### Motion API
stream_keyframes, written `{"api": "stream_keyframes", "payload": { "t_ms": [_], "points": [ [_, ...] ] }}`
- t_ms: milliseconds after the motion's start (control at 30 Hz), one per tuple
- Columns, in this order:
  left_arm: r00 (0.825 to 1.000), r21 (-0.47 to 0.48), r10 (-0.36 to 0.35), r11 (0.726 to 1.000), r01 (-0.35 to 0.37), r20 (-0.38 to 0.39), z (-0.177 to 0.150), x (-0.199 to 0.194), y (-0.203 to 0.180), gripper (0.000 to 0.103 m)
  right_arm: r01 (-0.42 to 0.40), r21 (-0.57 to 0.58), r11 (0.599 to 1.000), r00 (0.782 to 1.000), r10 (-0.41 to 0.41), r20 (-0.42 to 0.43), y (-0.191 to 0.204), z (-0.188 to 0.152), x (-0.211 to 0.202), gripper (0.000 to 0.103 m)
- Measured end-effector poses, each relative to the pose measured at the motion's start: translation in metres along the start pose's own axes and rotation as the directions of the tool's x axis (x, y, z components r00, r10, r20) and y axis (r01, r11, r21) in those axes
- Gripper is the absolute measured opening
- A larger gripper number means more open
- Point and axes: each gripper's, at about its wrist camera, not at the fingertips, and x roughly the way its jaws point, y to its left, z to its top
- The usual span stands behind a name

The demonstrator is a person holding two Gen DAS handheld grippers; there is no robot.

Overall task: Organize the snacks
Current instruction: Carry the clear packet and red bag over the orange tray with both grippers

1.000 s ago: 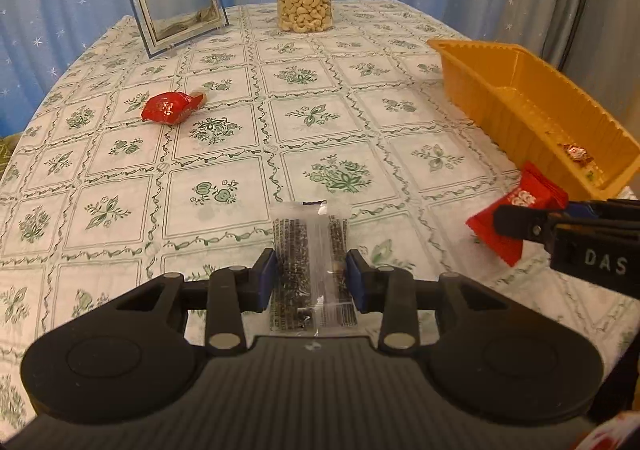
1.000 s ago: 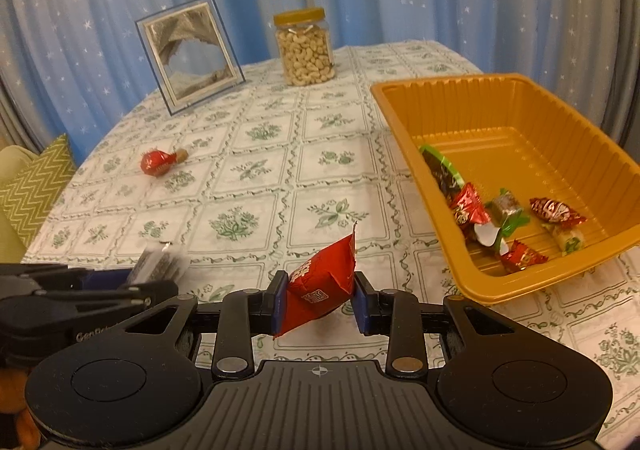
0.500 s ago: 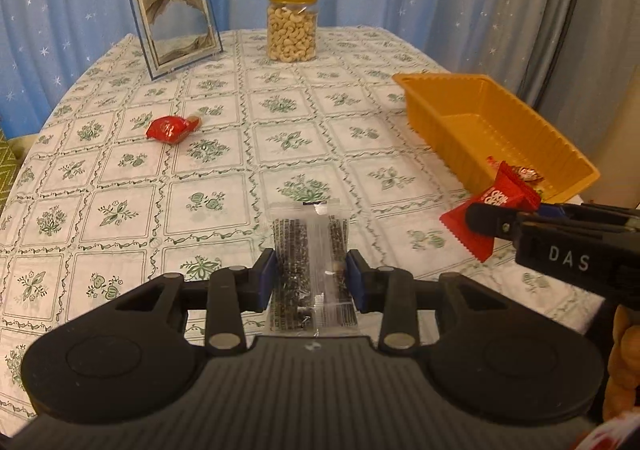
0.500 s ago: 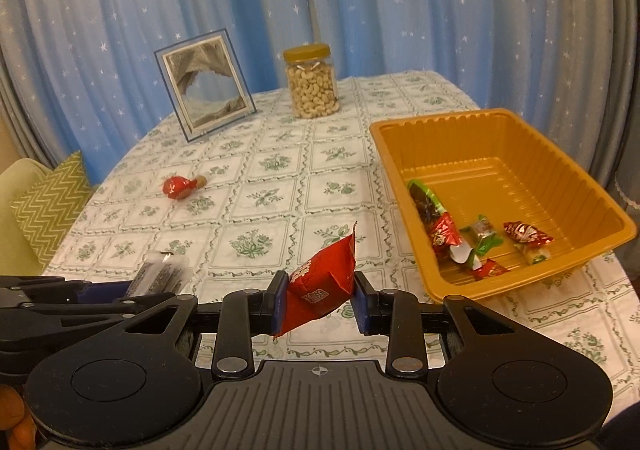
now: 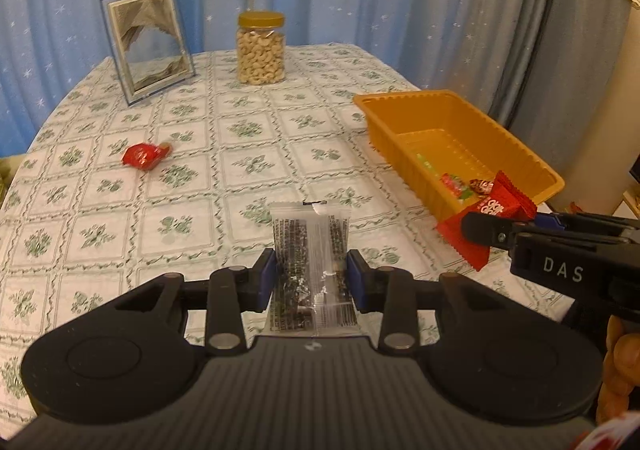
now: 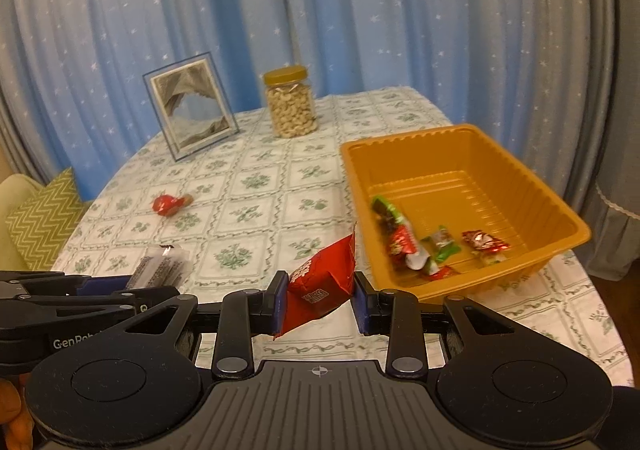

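Left wrist: cashew jar [image 5: 261, 50] beyond packet [image 5: 310, 246]

Counter [image 5: 192, 186]: rounded top, fully covered by a white cloth printed with green floral squares. Far edge, left of centre: framed picture [image 5: 149, 47], upright, tilted back. Just right of it along the far edge: clear jar of cashews [image 5: 261, 48], yellow lid, upright. Left half, mid-depth: one red-wrapped candy [image 5: 143, 155] lying alone, well apart from the rest. Right edge: orange plastic tray [image 6: 460, 154], long side following that edge, near corner close to the counter's near-right rim; several wrapped sweets [image 6: 404, 244] lie in its near end.
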Motion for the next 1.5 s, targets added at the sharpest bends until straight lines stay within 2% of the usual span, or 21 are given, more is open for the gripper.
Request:
{"api": "stream_keyframes", "payload": {
  "t_ms": [467, 700, 1133, 1500],
  "points": [
    [0.993, 0.053, -0.113, 0.992, 0.112, 0.022, 0.036, 0.014, -0.053, 0.034, 0.134, 0.106, 0.985, 0.99, -0.139, 0.037, -0.064, 0.024, -0.014, 0.034],
    [0.988, 0.088, -0.153, 0.985, 0.151, 0.021, 0.055, 0.03, -0.081, 0.034, 0.176, 0.151, 0.973, 0.983, -0.182, 0.032, -0.097, 0.037, -0.011, 0.034],
    [0.98, 0.139, -0.197, 0.971, 0.195, 0.002, 0.077, 0.065, -0.119, 0.034, 0.197, 0.202, 0.959, 0.978, -0.205, 0.022, -0.133, 0.049, 0.003, 0.034],
    [0.978, 0.146, -0.209, 0.967, 0.209, -0.015, 0.087, 0.096, -0.129, 0.035, 0.198, 0.224, 0.954, 0.978, -0.207, 0.013, -0.147, 0.056, 0.02, 0.034]
  ]
}}
